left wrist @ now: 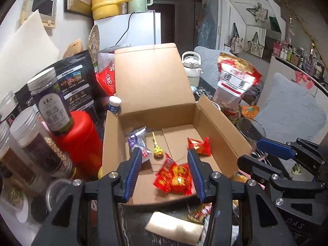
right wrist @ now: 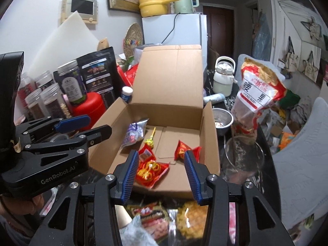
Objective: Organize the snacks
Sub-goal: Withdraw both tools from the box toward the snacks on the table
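both grippers hang empty over the near edge of the cardboard box (left wrist: 223,143). from the left: our left gripper (left wrist: 167,172) stands spread with nothing between its pads, and so does our right gripper (right wrist: 161,171). inside the box lie a silver packet (right wrist: 134,133), a lollipop (right wrist: 149,141) and red snack packets (right wrist: 151,169). more snack bags (right wrist: 155,215) wait nearest us, outside the box. we judge that we are between placements; next we need to pick one of those.

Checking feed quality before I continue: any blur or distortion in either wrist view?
Left wrist: red snack packet in the cardboard box is motion-smeared; fisheye bends the edges. Right wrist: packets at the bottom are blurred, corners vignetted dark.
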The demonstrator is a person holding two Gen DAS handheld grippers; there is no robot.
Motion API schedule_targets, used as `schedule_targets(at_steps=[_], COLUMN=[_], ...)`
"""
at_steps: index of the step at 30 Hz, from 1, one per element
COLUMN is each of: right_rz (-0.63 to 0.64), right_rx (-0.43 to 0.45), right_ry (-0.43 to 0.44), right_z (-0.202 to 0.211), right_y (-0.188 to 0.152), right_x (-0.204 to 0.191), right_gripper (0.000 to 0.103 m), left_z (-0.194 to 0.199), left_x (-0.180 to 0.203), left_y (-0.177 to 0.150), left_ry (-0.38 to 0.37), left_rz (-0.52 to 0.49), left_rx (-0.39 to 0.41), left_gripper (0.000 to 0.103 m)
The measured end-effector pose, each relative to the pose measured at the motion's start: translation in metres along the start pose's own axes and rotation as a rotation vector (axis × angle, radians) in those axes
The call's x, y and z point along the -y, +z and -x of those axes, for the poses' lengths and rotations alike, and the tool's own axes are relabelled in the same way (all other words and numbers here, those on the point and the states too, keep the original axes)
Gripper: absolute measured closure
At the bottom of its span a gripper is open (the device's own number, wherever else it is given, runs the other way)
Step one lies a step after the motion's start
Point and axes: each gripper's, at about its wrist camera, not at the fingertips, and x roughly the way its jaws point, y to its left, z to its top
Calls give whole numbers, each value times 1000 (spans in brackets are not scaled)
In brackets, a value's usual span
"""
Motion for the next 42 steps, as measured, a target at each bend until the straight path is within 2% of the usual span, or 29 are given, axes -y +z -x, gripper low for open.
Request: schedule_targets(at_steps=[3,5,9,14,24,34,42], right_rz=[5,8,16,-11,-55,-107,-164], right_rx=[12,27,44,45,14,-28,-88], right_ry=[-2,-1,-5,-8,-17,-62,-81], right_z=[13,23,37,51,68,71,59], right_y=[-7,-13,-25,-45,-83,-125,-159], right_x=[-4,-7,-12,-10,-4,10,29], right_gripper=[57,52,51,47,47,43,43], left_z=[10,15,23,33,37,19,-2], left_x=[3,6,12,25,50,62,73], left_y=[-8,-14,-27,-47,-81,-111,-135], left_ry=[-1,12,22,-1,-64,-146,-157], left_rz=[-1,-5,-6,-27,-51,-23,-51], left_rx=[3,-4,-40,-53,-76,-126,-173], left_gripper=[57,57,57,57,57,57,57])
